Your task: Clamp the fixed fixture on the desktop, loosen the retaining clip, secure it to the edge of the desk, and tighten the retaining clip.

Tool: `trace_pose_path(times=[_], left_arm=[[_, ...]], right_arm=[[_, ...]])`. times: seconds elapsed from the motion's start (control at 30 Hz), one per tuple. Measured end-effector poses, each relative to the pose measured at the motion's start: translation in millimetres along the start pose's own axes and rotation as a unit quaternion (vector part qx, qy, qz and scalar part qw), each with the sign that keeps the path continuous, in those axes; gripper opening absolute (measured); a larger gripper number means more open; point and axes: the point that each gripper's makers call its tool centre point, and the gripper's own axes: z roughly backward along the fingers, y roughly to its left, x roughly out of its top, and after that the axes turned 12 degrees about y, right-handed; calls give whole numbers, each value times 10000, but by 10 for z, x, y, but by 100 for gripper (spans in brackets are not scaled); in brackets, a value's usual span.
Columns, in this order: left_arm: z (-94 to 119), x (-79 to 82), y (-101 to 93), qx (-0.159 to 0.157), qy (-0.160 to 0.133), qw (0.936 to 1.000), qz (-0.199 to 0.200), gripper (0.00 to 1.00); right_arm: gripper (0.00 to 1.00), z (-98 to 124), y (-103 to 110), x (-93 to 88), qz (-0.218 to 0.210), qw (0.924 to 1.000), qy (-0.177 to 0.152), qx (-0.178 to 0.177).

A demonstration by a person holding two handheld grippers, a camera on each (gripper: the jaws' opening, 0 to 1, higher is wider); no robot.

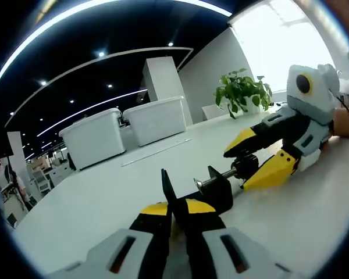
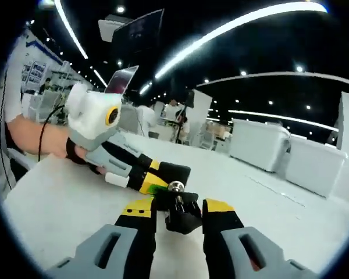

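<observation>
Left gripper [image 1: 173,214]: nearest the lens in the left gripper view, yellow-tipped jaws drawn narrow around the black clamp fixture [image 1: 216,190]; in the right gripper view it comes in from the left, held by a hand [image 2: 39,139].
Right gripper [image 2: 177,216]: jaws set either side of the fixture's screw end [image 2: 175,187]; whether they press it, cannot tell. From the left gripper view it reaches in from the right, its tips closing around the screw knob.
Fixture position: resting on the white desk [image 1: 93,203], between the two grippers, threaded rod lying roughly level.
Around: two white lidded bins [image 1: 125,131] stand well behind the fixture; a potted green plant [image 1: 243,92] farther back near a bright window; a white pillar behind the bins.
Background: people and shelving at the far left of the room, too small to make out.
Hidden: fixture's lower half is covered by the left jaws; the desk edge is cut off from sight.
</observation>
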Motion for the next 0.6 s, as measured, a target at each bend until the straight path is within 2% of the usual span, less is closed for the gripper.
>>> trace_pose_path(times=[0.07, 0.17, 0.23, 0.33, 0.43, 0.6], left_arm=[[0, 1, 0, 1, 0, 10000, -2, 8], [1, 1, 0, 1, -1, 10000, -3, 8], [2, 2, -1, 0, 1, 10000, 0, 8], [-4, 3, 4, -2, 2, 10000, 1, 8], [-8, 4, 6, -1, 3, 10000, 3, 8], [-26, 6, 21, 4, 3, 10000, 2, 8]], right_arm=[[28, 18, -61, 15, -668, 9975, -19, 248], [25, 64, -138, 46, -1189, 9918, -121, 444], [24, 77, -146, 23, -1373, 9891, -72, 532], [24, 55, -147, -34, -1426, 9882, 46, 554], [23, 64, -108, -3, -1503, 9863, -23, 683], [18, 36, -145, -7, -1637, 9843, -76, 656]])
